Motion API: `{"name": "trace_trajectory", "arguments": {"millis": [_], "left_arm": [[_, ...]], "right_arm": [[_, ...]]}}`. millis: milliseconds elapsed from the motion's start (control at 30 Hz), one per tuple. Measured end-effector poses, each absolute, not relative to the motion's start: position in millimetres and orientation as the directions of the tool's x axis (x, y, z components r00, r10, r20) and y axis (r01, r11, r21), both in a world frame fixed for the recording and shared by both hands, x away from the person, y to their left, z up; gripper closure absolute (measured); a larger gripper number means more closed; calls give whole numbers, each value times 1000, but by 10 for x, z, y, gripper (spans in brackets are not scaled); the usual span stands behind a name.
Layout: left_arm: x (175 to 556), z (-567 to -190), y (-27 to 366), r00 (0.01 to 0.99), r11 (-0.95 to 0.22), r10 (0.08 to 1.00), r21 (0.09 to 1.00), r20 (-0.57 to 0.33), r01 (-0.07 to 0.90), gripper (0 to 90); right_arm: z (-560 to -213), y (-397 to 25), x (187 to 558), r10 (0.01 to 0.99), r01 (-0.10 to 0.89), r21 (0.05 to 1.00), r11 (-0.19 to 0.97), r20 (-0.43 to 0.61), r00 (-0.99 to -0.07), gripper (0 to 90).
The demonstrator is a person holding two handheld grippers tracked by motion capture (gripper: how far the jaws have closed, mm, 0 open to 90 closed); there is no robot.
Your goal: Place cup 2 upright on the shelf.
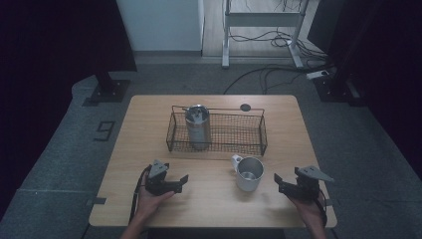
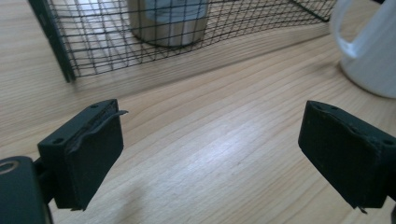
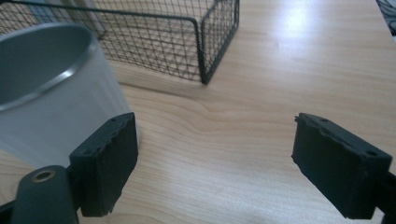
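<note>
Standing upright on the table (image 1: 209, 199) just before the wire basket (image 1: 217, 132), the mug (image 1: 248, 174) sits nearer the right gripper (image 1: 283, 182), off its left jaw; left gripper (image 1: 180, 181) farther. Both jaws wide, empty.

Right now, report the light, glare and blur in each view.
High view: dim and underexposed, dark surroundings, yet the wire basket, metal mug and table stay readable. Left gripper view: brighter, sheen on the wood between the open jaws, left gripper soft at close range. Right gripper view: strong glare patch on the far wood, mug near and blurred beside the right gripper.
</note>
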State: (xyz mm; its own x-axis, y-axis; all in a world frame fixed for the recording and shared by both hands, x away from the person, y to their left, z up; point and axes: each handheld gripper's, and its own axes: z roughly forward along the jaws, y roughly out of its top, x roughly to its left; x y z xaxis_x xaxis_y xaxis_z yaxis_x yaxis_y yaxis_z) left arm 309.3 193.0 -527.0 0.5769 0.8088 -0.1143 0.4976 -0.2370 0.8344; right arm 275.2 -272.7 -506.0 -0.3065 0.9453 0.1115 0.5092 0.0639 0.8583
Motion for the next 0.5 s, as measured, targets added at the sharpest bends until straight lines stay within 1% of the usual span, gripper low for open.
{"name": "trace_trajectory", "arguments": {"millis": [367,500], "left_arm": [[3094,-5281,1924,581,-247,806,828,-113,503,69],[3096,-5303,1914,585,-255,803,822,-113,509,70]], "right_arm": [[-4882,-2557,2689,916,468,882,56,141,-375,140],[-4840,-2491,2680,896,464,885,42,173,-409,139]]}}
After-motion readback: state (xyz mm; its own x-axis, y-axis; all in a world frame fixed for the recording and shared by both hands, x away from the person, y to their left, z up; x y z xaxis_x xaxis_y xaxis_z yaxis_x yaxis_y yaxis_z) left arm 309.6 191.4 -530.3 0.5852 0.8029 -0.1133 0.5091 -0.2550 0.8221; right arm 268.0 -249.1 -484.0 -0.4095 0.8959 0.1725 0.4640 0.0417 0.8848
